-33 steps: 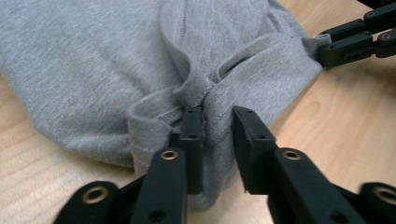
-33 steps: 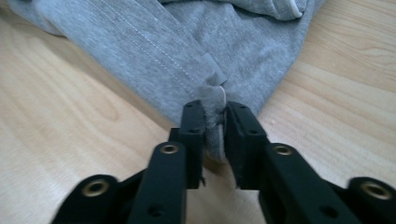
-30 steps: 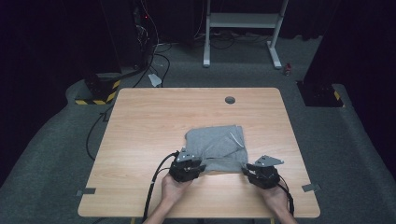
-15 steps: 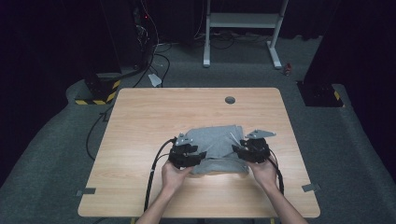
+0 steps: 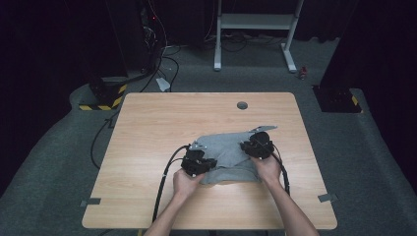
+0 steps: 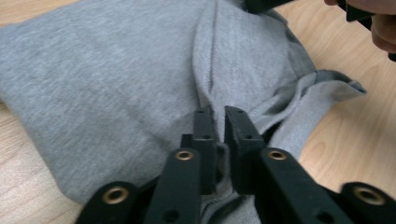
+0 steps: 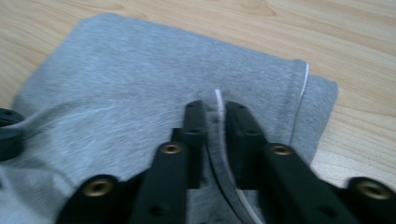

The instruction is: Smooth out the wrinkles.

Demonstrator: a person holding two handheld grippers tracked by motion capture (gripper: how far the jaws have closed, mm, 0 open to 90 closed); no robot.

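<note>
Heather-grey cloth (image 5: 228,157) with a white edge stripe, black tools, pale wood-grain table (image 5: 162,118).

Both forearms reach in from the near edge, the left gripper (image 5: 198,162) and right gripper (image 5: 257,145) angled toward each other, each with jaws just closed, apparently pinching a fold between them.

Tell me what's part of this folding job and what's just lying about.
In the job:
- grey garment
- left hand-held gripper, pinching a fold
- right hand-held gripper, pinching an edge

Lying about:
- table's cable hole
- white stand on the floor
- floor cables
</note>
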